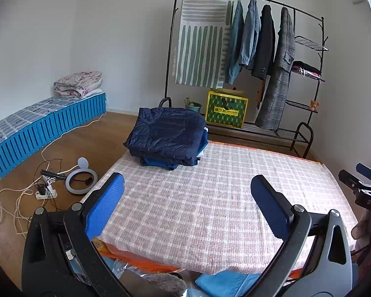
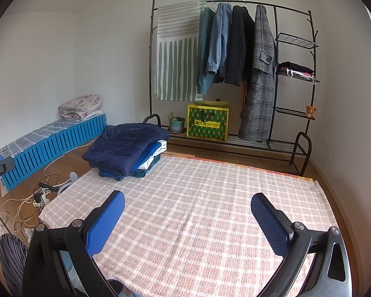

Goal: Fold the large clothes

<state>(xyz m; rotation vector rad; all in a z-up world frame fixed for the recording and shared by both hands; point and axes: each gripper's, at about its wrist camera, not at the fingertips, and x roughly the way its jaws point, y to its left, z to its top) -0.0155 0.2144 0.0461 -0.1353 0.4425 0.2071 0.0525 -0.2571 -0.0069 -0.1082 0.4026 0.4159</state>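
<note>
A stack of folded clothes with a dark navy jacket on top sits at the far left corner of the pink checked table; it also shows in the right wrist view, on the same table. My left gripper is open and empty above the table's near edge. My right gripper is open and empty above the near half of the table. The right gripper shows at the right edge of the left wrist view. A blue garment lies below the table's near edge.
A black clothes rack with hanging jackets, a coat and a striped cloth stands at the back wall, a yellow-green bag on its base. A blue crate row with bedding lines the left wall. A ring light and cables lie on the floor.
</note>
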